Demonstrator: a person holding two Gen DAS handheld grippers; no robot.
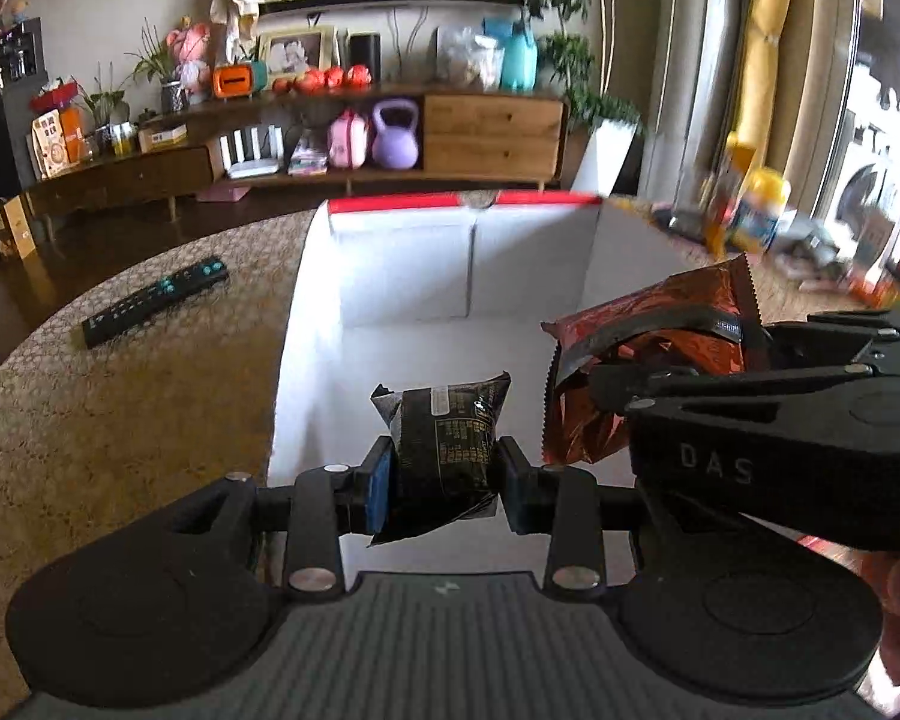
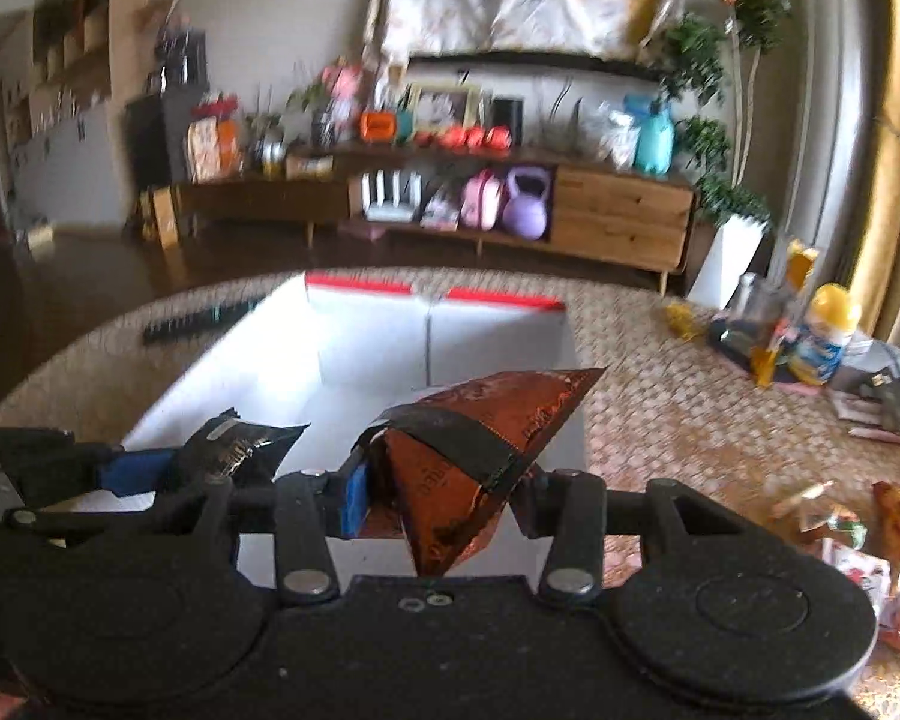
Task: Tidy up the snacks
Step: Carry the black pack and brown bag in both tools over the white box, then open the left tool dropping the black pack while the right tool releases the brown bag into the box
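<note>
My left gripper (image 1: 441, 471) is shut on a black snack packet (image 1: 441, 438) and holds it over the near end of an open white box with a red rim (image 1: 402, 276). My right gripper (image 2: 441, 501) is shut on a crumpled orange-brown snack packet (image 2: 468, 450) with a black band, over the same box (image 2: 360, 354). In the left wrist view the right gripper (image 1: 648, 366) comes in from the right with the orange packet (image 1: 654, 324). The right wrist view shows the left gripper (image 2: 168, 468) at the left, with the black packet (image 2: 240, 447) in it. The box's floor looks bare.
The box sits on a woven tan table cover (image 1: 120, 396). A black remote (image 1: 156, 300) lies left of the box. Loose snack packets (image 2: 888, 546) lie at the right. A bottle and clutter (image 2: 816, 330) stand at the far right. A sideboard (image 1: 330, 144) stands behind.
</note>
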